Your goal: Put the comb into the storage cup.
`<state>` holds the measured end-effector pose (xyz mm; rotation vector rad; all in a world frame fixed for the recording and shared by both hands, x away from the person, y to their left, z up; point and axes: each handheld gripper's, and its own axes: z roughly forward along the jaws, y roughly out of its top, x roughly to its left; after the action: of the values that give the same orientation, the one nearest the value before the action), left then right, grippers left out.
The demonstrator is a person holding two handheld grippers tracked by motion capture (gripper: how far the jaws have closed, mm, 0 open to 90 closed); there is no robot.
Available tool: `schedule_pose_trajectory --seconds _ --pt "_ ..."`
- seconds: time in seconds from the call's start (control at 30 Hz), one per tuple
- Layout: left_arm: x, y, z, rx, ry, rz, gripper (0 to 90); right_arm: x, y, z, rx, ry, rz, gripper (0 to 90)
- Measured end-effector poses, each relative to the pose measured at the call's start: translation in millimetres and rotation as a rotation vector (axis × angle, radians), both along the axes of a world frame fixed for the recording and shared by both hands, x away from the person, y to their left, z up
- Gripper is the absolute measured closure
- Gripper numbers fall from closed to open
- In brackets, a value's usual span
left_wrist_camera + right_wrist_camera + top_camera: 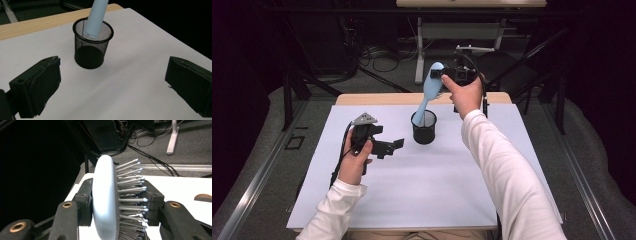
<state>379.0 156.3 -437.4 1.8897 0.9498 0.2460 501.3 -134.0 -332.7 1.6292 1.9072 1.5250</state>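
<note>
A: Progress entry. We have the white rectangular table cover (437, 185) as work surface; near its middle, towards 12 o'clock, stands the black wire-mesh cylindrical pen cup (424, 127). The pale blue plastic paddle hairbrush (430, 87) leans out of it towards 1 o'clock, handle end inside the cup's rim, head up in the air.

B: We judge the placing as roughly half done. The handle is in the mesh, but we cannot tell whether it rests on the bottom. The right gripper (443, 74) is clamped on the brush head: in the right gripper view one pad sits on the smooth back (103, 200), the other against the bristles (130, 195).

A: Left to do, by our reading: lower or settle the brush, release, withdraw the right hand (468, 95).

B: The left gripper (396, 145) waits at 9 o'clock of the cup, jaws wide apart with nothing between them, well clear of the mesh. In its own view the cup (92, 46) stands ahead between the jaws.

A: Obstacles: none on the cover. Risk we note: a light cup and a tilted, top-heavy brush may tip on release. Beyond the wooden table edge (362, 99), at 12 o'clock, floor cables (382, 52) and a grey stand leg (418, 50), out of reach.
</note>
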Motion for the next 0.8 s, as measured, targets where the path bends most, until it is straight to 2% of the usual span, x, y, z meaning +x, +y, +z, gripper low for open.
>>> schedule_pose_trajectory --seconds 0.47,0.8 --pt "0.7 0.6 -0.7 0.001 0.003 -0.002 0.4 2.5 0.5 -8.7 -0.039 -0.006 -0.008 51.2" --pt "1.0 0.5 -1.1 0.003 0.005 -0.005 0.4 4.2 3.3 -23.0 -0.052 0.007 -0.008 51.2"
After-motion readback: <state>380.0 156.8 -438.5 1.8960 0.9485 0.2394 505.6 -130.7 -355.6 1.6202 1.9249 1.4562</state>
